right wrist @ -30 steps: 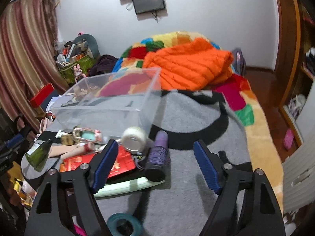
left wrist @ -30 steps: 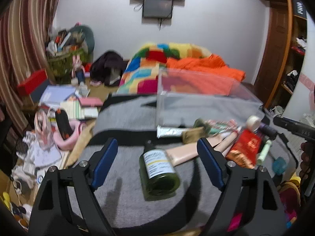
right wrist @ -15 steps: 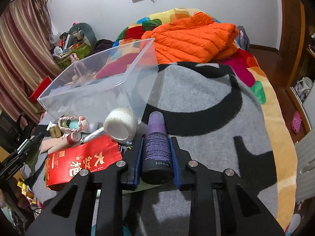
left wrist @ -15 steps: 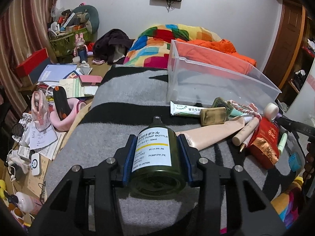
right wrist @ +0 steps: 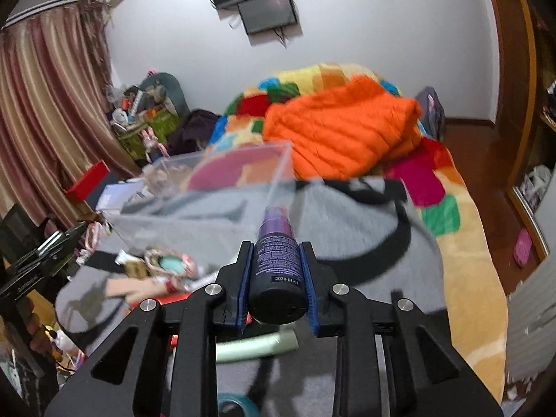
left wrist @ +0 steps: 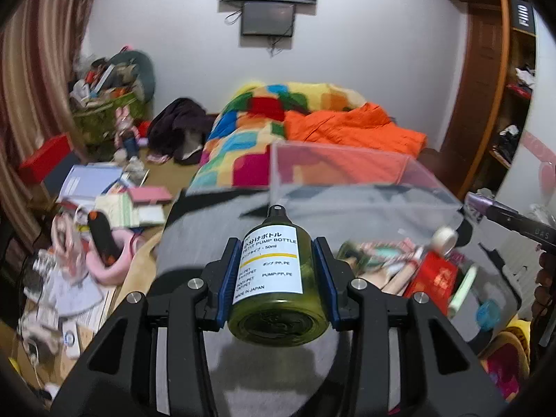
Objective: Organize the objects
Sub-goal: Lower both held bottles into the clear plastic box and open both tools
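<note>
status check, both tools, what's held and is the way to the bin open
Left tool shut on green pump bottle. Right tool shut on purple bottle. Clear bin ahead, nothing between.

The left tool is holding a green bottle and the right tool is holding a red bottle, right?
Not quite. The left tool does grip the green bottle, but the bottle in the right tool is purple, not red. The right wrist view shows the purple bottle clamped between the blue pads.
</note>
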